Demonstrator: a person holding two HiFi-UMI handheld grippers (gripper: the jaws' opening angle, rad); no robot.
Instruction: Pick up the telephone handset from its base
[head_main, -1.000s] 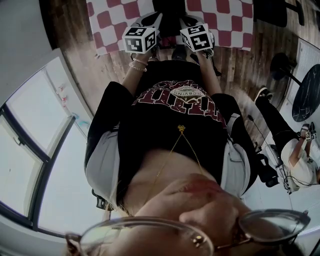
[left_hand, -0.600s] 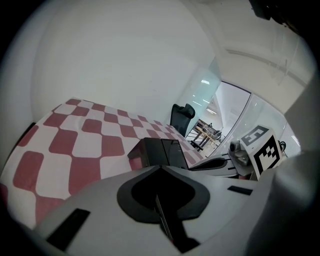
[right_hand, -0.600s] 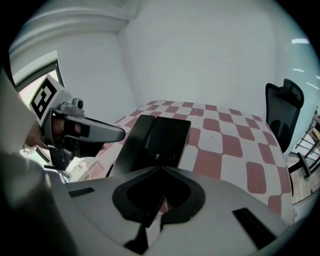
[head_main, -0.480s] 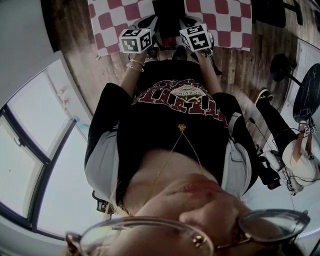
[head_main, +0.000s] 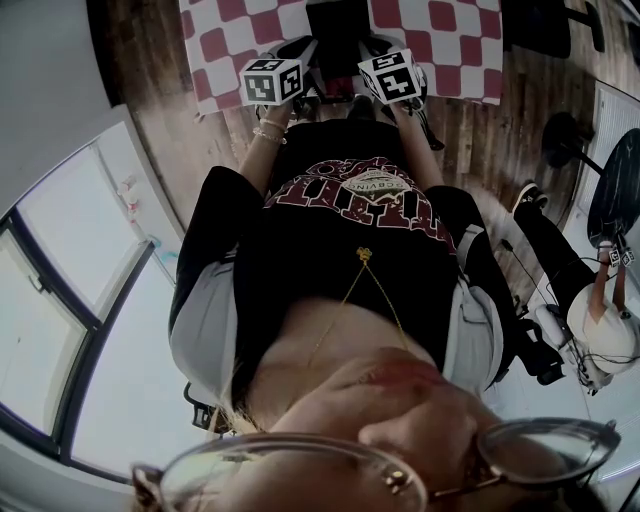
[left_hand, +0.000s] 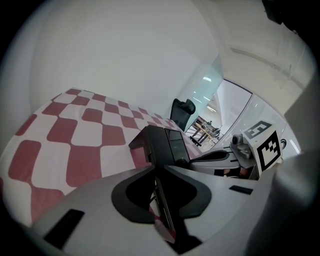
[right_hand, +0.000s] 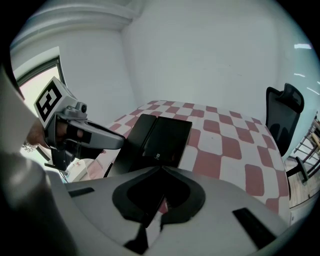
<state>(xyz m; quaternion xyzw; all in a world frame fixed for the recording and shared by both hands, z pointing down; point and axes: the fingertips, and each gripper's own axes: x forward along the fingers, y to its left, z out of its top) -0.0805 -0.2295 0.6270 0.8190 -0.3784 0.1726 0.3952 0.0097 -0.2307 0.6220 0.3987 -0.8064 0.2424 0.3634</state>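
Left tool (left_hand: 159, 168): jaws just eased open to a narrow slit, nothing between them; right tool (right_hand: 163, 167): jaws tip to tip, empty. Telephone (right_hand: 160, 140): black, flat on the bench just beyond both tools. The handset (right_hand: 132, 137), apparently the long bar on its left side, is still on the base (right_hand: 169, 136); probably light, rigid, smooth plastic, best taken across its narrow middle. Bench (left_hand: 75, 145): red-and-white checked cloth; white wall (right_hand: 200, 60) beyond, black office chair (right_hand: 282, 112) far right.
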